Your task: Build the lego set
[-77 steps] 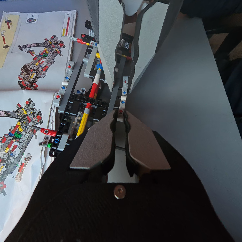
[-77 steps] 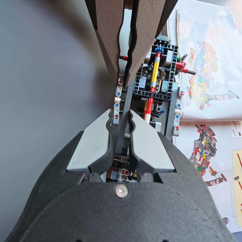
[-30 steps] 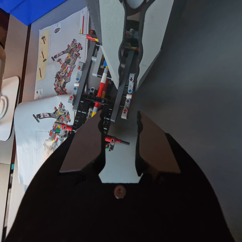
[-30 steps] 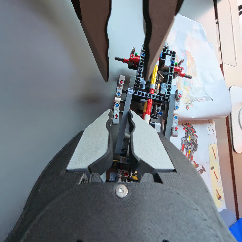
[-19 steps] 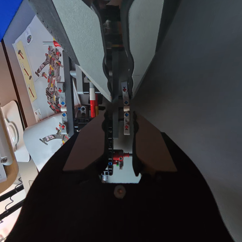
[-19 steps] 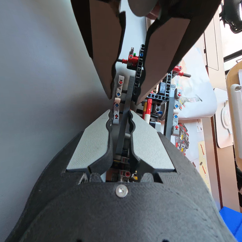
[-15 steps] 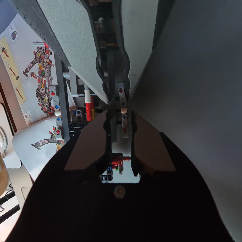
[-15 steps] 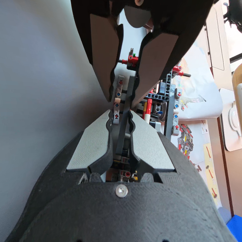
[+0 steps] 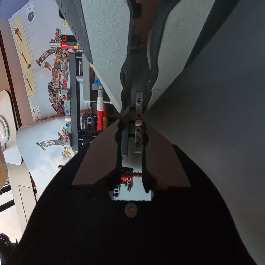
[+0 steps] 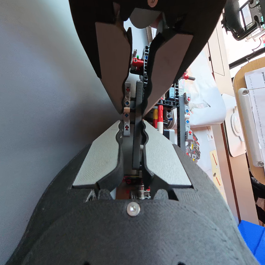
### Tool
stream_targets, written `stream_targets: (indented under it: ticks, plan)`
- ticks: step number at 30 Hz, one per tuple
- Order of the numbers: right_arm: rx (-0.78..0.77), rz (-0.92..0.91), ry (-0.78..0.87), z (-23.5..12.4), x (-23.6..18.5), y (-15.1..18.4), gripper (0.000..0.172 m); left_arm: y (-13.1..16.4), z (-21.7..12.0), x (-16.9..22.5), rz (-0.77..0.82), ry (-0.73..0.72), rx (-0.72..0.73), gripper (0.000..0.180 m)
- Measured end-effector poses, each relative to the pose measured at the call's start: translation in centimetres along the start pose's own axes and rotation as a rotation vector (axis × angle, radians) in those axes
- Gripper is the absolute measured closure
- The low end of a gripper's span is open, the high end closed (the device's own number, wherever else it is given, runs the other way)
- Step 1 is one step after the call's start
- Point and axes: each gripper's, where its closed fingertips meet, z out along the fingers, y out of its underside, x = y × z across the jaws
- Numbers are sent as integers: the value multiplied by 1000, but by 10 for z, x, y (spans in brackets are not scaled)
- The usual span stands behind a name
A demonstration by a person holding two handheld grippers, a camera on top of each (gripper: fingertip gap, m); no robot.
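A toy-brick chassis [image 9: 100, 109] with a red, white and yellow shaft is held between both grippers; it also shows in the right wrist view [image 10: 160, 113]. My left gripper [image 9: 131, 124] is shut on its side rail, with the pads against the dark grey beam [image 9: 124, 143] and the light grey link [image 9: 138, 137]. My right gripper [image 10: 131, 121] is shut on the same beam [image 10: 137, 143] and link [image 10: 126, 129] from the opposite end. The two grippers meet almost tip to tip: the right one [image 9: 132, 110] shows in the left wrist view, the left one [image 10: 131, 113] in the right.
An open instruction booklet [image 9: 35, 71] lies on the grey table [image 9: 215, 129] beside the chassis. A white pad [image 9: 5, 129] sits past the table edge. A wooden board with a paper sheet [image 10: 251, 114] and a blue object [image 10: 255, 240] show at the right. Both grippers' tips are close together, under 4 cm apart.
My left gripper let go of the rail's end, opened, slid further along the rail and closed on it again. My right gripper kept its hold. Both views have swung round.
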Motion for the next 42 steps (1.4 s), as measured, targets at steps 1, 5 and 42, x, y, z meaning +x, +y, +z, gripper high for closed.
stream_targets:
  ticks: [1,5,42]
  plan:
    - [2,12,-8,0,0,0,150,0,0,0,-4,1,-8,157]
    - [2,38,-25,0,1,-1,149,1,-1,-1,-14,0,-24,158]
    - [-24,224,-71,-3,-1,1,148,-4,-3,4,-106,110,36,160]
